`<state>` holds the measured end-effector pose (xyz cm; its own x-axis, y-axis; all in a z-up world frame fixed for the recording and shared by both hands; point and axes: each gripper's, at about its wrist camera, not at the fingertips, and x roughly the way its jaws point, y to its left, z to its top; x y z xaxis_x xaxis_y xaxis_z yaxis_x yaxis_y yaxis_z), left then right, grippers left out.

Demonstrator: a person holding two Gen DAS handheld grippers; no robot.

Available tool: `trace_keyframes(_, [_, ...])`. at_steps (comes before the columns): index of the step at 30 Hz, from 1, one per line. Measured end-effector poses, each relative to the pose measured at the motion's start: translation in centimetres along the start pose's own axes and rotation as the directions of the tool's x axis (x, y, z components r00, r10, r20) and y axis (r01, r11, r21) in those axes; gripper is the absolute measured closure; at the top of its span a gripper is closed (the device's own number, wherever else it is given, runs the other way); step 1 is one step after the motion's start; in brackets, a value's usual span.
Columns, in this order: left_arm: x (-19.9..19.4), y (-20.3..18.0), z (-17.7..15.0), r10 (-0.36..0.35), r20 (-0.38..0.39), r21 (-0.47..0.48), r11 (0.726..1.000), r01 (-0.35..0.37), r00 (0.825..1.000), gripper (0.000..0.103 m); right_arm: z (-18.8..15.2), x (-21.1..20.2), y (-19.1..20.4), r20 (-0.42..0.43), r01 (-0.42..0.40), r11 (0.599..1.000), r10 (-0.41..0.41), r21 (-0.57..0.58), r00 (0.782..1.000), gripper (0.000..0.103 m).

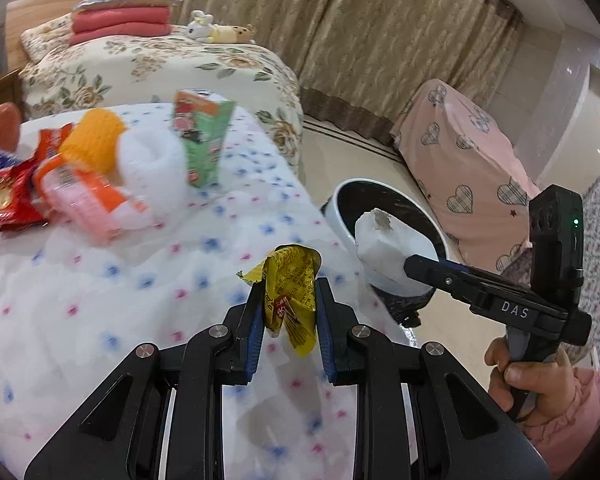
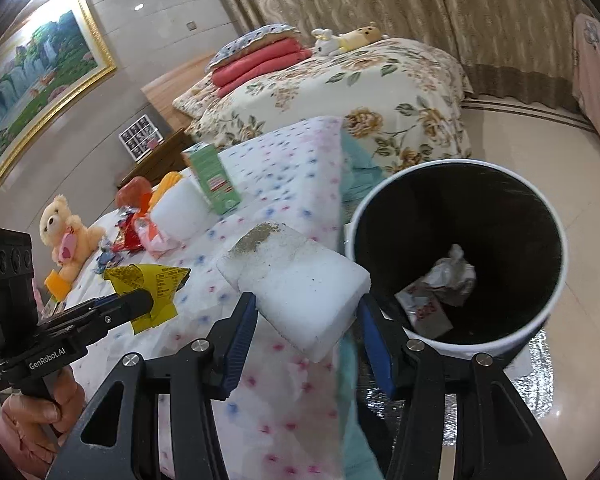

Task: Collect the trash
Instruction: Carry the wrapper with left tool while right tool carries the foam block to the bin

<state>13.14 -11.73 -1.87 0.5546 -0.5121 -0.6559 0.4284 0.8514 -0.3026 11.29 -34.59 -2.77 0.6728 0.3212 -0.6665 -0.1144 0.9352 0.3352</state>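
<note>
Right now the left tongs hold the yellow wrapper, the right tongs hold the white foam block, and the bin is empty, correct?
Not quite: the bin is not empty. The right wrist view shows crumpled paper trash at its bottom. The rest stands: the left tongs hold the yellow wrapper, and the right tongs hold the white foam block.

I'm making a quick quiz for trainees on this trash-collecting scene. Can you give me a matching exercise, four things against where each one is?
Things:
1. yellow wrapper
2. white foam block
3. green carton
4. crumpled paper

Places:
A. standing upright on the dotted cover
B. inside the trash bin
C. clamped in the left gripper
D. clamped in the right gripper

Pairs: 1-C, 2-D, 3-A, 4-B
</note>
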Motion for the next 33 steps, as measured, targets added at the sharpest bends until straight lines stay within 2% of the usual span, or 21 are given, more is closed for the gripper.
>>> trace_keyframes(9, [2.9, -3.3, 1.9, -0.033, -0.023, 0.058, 0.998, 0.035, 0.999, 0.081, 0.4, -1.4, -3.8, 0.024, 0.058, 0.997, -0.059, 0.051, 0.998, 0.050])
trace_keyframes(22, [7.2, -8.0, 4.7, -0.079, -0.058, 0.147, 0.985, 0.087, 0.995, 0.081, 2.1, -1.4, -8.2, 0.016, 0.148, 0.982, -0.151, 0.113, 0.988, 0.047])
trace_keyframes(33, [10.6, -9.9, 5.4, -0.094, -0.110, 0.157, 0.981, 0.111, 0.990, 0.080, 3.1, -1.5, -10.7, 0.009, 0.177, 0.975, -0.180, 0.136, 0.984, 0.046])
